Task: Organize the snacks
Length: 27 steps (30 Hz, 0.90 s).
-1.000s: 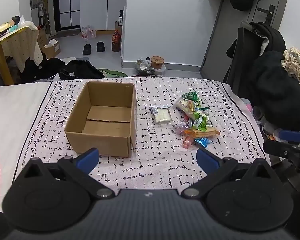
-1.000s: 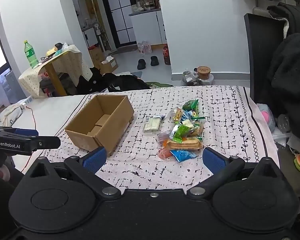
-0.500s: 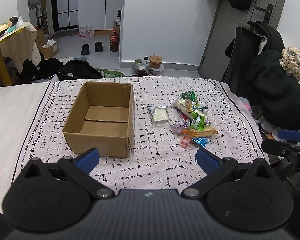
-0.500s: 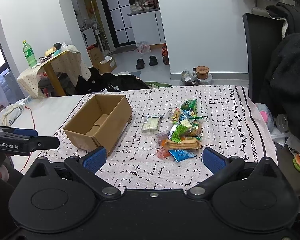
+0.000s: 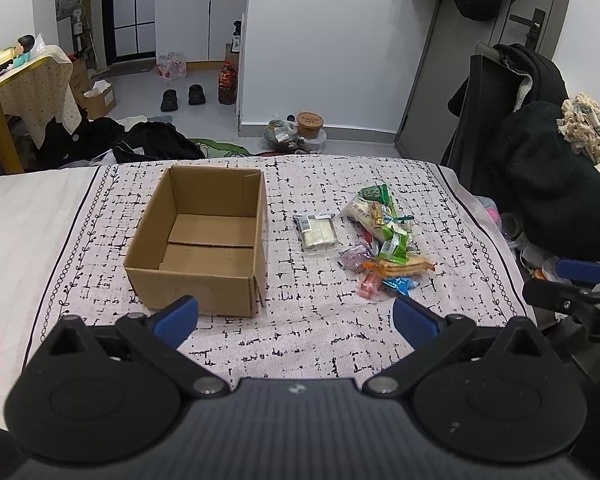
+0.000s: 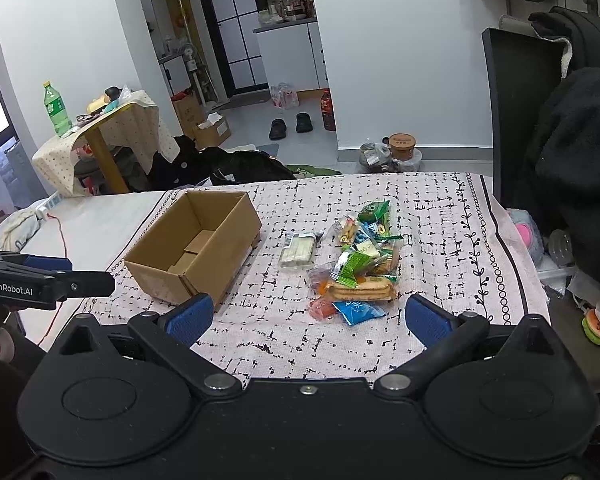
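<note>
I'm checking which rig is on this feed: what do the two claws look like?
Both look alike: black plastic bodies with two round pivot discs, angled black linkage arms with silver bolts, and blue pads on the fingertips. The left claw has a ribbed grey centre section. The right claw is smooth black. Seen side-on from the right camera, the left one bears white "GenRobot.AI" lettering.

Both grippers — left gripper (image 5: 296, 318), right gripper (image 6: 306, 314) — are black, blue-padded, silver-screwed, "GenRobot.AI"-marked.

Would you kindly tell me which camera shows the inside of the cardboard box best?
The left wrist view: it faces the cardboard box almost head-on, showing its bare floor and flaps. The right wrist view sees the box at an angle, its near wall hiding part of the floor.
</note>
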Motion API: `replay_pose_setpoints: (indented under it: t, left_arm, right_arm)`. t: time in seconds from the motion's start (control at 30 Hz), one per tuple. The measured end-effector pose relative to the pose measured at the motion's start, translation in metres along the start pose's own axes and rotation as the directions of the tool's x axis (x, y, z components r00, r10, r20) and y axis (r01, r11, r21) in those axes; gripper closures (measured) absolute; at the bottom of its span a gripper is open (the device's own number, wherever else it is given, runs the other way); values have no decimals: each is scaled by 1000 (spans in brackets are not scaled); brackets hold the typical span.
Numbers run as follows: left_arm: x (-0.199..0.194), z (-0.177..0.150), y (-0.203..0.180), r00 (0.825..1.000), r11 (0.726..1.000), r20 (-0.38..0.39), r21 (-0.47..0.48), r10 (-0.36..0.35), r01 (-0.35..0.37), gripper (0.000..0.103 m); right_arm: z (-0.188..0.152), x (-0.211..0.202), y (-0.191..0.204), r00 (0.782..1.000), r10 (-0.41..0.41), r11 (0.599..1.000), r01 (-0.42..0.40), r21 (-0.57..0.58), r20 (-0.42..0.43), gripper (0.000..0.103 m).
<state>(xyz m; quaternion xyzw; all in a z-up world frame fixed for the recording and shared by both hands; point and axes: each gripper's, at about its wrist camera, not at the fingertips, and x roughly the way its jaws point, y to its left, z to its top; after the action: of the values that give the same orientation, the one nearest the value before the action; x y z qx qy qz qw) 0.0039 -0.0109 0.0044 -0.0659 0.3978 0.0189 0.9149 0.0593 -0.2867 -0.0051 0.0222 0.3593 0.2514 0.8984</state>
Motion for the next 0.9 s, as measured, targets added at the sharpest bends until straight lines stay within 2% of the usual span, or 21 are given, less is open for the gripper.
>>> replay_pose_setpoints:
  t: [0.9]
  left_arm:
    - [-5,2,1,1000,1000,12,-1,-12,12,0]
  right_arm:
    - [1,-1,0,1000,-2,1000,2,-4,3,0]
